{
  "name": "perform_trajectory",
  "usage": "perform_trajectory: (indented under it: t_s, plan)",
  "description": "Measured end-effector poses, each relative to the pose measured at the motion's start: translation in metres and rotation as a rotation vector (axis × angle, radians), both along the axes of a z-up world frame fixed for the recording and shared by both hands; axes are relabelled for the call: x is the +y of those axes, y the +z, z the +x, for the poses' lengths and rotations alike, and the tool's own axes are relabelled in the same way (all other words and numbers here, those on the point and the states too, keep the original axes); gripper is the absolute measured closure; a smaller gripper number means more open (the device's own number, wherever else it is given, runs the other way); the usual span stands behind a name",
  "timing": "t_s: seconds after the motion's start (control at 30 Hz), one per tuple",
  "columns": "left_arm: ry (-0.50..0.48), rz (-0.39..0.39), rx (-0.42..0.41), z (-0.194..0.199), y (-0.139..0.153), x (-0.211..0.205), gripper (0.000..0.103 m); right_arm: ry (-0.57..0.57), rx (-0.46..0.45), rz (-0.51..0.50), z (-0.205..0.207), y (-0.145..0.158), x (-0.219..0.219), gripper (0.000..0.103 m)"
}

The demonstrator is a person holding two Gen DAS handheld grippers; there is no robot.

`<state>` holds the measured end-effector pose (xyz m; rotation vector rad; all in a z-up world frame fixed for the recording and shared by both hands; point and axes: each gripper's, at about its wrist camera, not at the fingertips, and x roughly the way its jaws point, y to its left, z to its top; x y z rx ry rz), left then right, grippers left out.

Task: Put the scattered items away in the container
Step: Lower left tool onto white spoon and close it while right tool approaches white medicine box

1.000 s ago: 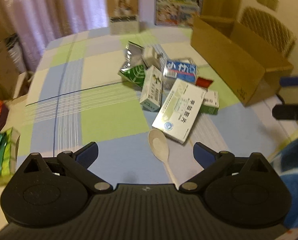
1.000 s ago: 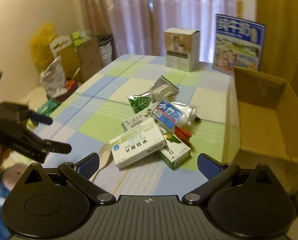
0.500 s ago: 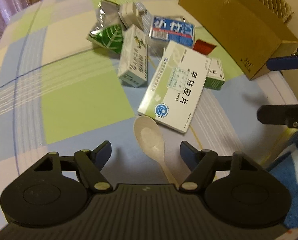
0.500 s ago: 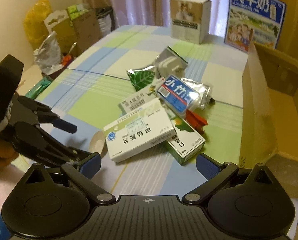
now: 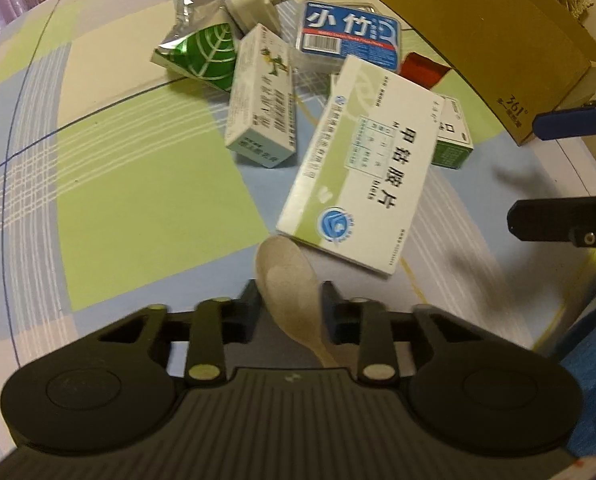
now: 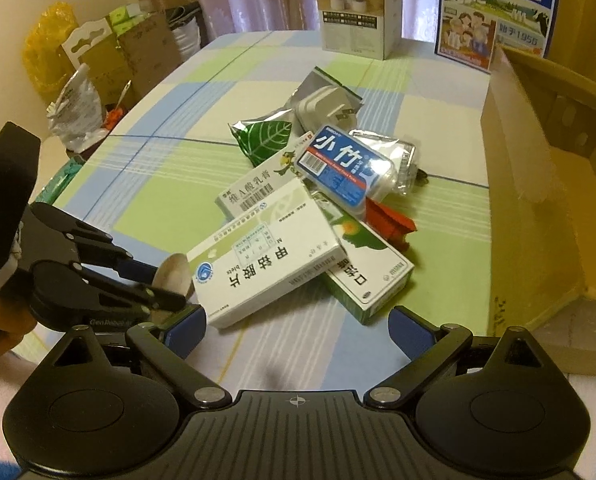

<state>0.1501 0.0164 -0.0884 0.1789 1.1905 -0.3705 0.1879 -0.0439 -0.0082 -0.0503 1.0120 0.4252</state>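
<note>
A beige plastic spoon (image 5: 287, 280) lies on the checked tablecloth; my left gripper (image 5: 291, 306) has closed on its bowl and neck. It also shows in the right wrist view (image 6: 173, 274) with the left gripper (image 6: 153, 282) around it. Just beyond lies a large white-green medicine box (image 5: 362, 164) atop a pile: a slim white box (image 5: 263, 100), a green leaf pouch (image 5: 201, 52), a blue-labelled pack (image 5: 348, 36), a plug adapter (image 5: 253, 0). The open cardboard box (image 6: 538, 184) stands at the right. My right gripper (image 6: 298, 330) is open and empty, near the front edge.
A green-white box (image 6: 368, 268) and a red piece (image 6: 390, 220) lie beside the pile. A small carton (image 6: 356, 10) and a milk poster box (image 6: 496, 8) stand at the table's far end. Bags and cartons (image 6: 97, 64) crowd the floor at left.
My left gripper has moved forward and down over the spoon and closed on it. My right gripper has drifted a little closer to the pile and stays open.
</note>
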Motion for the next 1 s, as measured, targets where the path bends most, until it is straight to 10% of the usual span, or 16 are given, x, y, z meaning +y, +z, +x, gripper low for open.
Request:
perform_trajectory:
  t_s: [0.43, 0.57, 0.77, 1.0]
  plan:
    - [0.02, -0.023, -0.026, 0.009, 0.004, 0.029, 0.095, -0.069, 0.064, 0.058, 0.014, -0.01, 0.022, 0.007]
    - [0.046, -0.055, -0.018, 0.008, 0.003, 0.029, 0.068, -0.102, 0.078, 0.072, 0.015, -0.013, 0.021, 0.007]
    - [0.034, -0.062, -0.019, 0.008, -0.003, 0.018, 0.061, -0.135, 0.101, 0.077, 0.015, -0.019, 0.02, 0.007]
    - [-0.014, 0.003, -0.052, 0.013, -0.003, 0.021, 0.089, -0.172, 0.126, 0.112, 0.019, -0.021, 0.021, 0.007]
